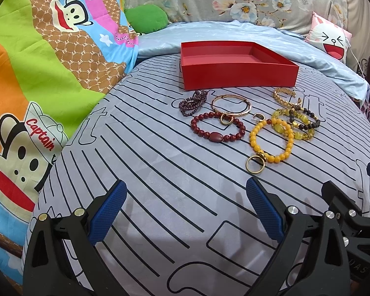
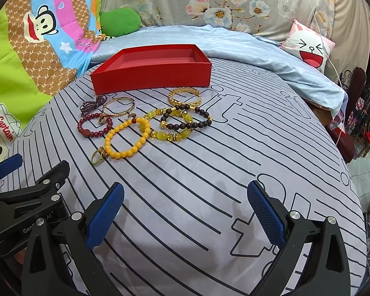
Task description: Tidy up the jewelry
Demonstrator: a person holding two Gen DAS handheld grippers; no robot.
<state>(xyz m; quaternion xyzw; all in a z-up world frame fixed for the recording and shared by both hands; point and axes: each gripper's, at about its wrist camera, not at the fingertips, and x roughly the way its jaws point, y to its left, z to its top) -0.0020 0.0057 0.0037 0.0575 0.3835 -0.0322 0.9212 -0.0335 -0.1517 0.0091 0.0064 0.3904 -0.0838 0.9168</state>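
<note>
Bed (image 1: pixel 160 172) fills frame. Red box (image 1: pixel 236 71) upper centre, looks empty. Bracelets (image 1: pixel 271 135) clustered just below it, mid-frame. Ring (image 1: pixel 255 164) touching the yellow one. Left gripper (image 1: pixel 185 209) and right gripper (image 2: pixel 185 209) at bottom, fingers apart, nothing held.

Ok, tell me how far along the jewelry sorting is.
Nothing is sorted yet: the red cardboard box shows only its bare interior. Nothing is in hand either; the left gripper and right gripper both hover open over the striped bedsheet. Everything is left, from the yellow bead bracelet to the gold ring and gold cuff bangle.
</note>
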